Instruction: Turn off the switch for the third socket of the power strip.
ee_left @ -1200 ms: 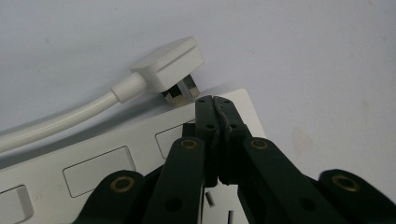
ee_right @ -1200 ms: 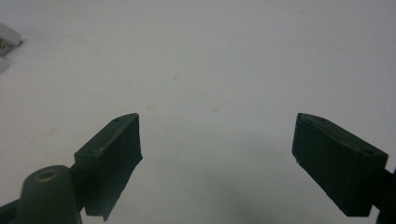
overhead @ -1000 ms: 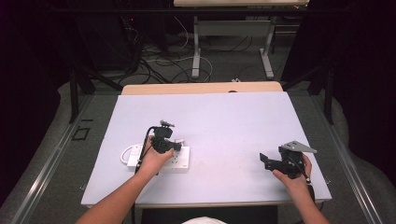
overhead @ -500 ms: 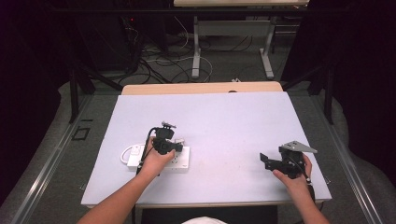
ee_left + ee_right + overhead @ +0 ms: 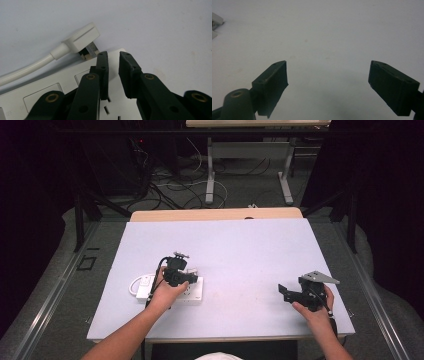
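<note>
A white power strip (image 5: pixel 196 295) (image 5: pixel 50 92) lies on the left part of the white table (image 5: pixel 240 245). My left gripper (image 5: pixel 191 280) (image 5: pixel 113 56) hovers right over its end. Its jaws have just been opening and stand a narrow gap apart with nothing between them. A white plug (image 5: pixel 80 41) on a white cable (image 5: pixel 25 71) lies just off the strip's end, its metal prongs beside my left fingertip (image 5: pixel 102 60). My right gripper (image 5: pixel 283 291) (image 5: pixel 328 72) rests near the table's front right, jaws wide apart over bare tabletop.
A coil of the white cable (image 5: pixel 137 285) lies left of the strip. Beyond the far table edge are a wooden board (image 5: pixel 215 214), tangled floor cables (image 5: pixel 170 185) and desk legs (image 5: pixel 212 175). Bare tabletop spans the middle and back.
</note>
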Motion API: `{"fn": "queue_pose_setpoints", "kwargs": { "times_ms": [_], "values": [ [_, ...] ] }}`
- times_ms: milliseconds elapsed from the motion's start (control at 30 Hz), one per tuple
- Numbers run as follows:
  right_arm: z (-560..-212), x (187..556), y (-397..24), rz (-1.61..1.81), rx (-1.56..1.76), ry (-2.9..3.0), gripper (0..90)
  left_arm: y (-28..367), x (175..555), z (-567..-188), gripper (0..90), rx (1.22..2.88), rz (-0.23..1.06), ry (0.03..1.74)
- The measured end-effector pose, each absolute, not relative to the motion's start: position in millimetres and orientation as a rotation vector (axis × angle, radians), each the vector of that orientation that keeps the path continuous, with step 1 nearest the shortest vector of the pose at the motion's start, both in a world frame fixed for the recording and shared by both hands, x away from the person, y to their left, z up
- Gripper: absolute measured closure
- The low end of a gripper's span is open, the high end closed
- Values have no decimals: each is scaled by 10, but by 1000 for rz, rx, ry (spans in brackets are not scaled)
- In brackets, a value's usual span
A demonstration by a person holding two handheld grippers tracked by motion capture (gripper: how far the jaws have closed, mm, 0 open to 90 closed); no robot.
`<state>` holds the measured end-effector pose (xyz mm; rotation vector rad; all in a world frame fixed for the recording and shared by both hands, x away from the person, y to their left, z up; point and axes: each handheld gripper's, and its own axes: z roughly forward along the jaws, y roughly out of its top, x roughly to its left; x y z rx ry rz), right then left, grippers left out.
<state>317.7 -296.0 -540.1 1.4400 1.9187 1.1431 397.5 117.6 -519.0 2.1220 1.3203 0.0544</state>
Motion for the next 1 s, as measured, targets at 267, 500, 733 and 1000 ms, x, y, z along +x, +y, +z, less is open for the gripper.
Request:
{"fn": "queue_pose_setpoints", "kwargs": {
  "times_ms": [267,500,733,1000],
  "values": [
    [-5402,3165,-2975,1147,1457,1908,151,1165,3955,-5192,682,2105,105,1268],
    [-5404,3161,-2986,1145,1451,1903,151,1186,3950,-5169,617,2107,140,1214],
    [-5404,3162,-2981,1147,1461,1908,151,1193,3944,-5143,525,2119,211,1144],
    [-5405,3162,-2980,1146,1461,1909,151,1221,3931,-5112,464,2108,243,1116]
  ]
}}
